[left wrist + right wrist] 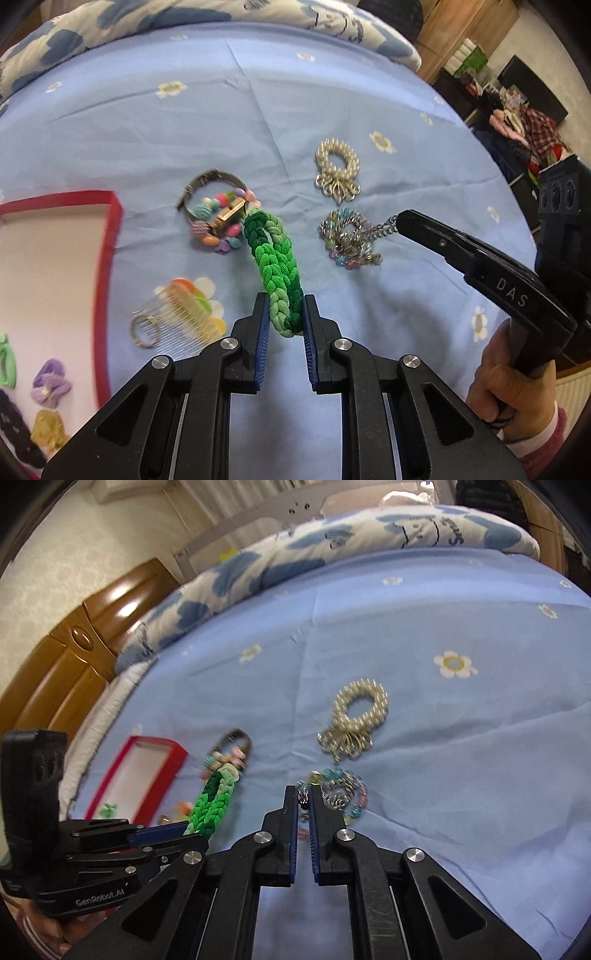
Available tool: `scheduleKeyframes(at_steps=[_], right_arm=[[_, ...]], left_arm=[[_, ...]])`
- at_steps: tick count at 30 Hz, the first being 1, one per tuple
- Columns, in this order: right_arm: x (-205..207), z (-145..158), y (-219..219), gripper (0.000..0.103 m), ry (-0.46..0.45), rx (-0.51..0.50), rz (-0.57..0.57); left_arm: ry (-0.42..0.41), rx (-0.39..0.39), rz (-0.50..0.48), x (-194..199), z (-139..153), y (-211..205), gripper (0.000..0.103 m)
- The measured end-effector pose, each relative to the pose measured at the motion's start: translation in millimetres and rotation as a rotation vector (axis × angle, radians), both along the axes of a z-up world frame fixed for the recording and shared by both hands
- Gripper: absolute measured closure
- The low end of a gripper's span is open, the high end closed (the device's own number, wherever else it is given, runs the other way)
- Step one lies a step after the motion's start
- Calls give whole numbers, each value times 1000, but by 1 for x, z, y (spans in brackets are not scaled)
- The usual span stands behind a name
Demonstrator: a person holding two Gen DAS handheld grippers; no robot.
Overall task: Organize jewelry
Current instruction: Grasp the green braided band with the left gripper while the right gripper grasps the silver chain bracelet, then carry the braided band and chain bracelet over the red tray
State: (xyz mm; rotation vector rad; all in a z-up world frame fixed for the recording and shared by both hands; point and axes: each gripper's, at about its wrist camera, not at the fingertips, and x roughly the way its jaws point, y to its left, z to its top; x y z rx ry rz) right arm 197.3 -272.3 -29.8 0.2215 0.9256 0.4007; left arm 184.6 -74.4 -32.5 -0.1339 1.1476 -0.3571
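- One red-rimmed box sits at the far left on the blue flowered bedsheet; the left wrist view shows four hair pieces inside it: a green clip, a purple bow, a yellow clip and a dark band. The right wrist view shows only something green in it.
- Just beside the box lies one wire comb with coloured beads, blurred.
- One watch lies tangled with one pastel bead bracelet.
- One green braided band is clamped between the pads of the left tool, its far end reaching up to the watch; the right wrist view shows it raised off the sheet.
- One pearl scrunchie with metal rings lies alone, further back.
- One chain-and-bead bracelet lies nearer; the right tool, fingers nearly together, pinches its chain.
- A hand grips the right tool's handle, which slants in from the right.
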Motion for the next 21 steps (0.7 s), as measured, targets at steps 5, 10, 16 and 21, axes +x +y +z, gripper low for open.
scheduleKeyframes(at_steps=[5,10,16,21], right_arm=[[-7,24,4,98,-36,49,0],[-16,47,12,98,-83,62,16],[-27,79,30,98,-149,75,48],[-35,102,49,98,-192,94,87]], left_arm=[[-48,-28,33,-12,27,17,88],[-82,-43,68,-24,44,37,88],[-103,-52,115,-39,55,62,88],[-114,-53,165,-51,60,88,88]])
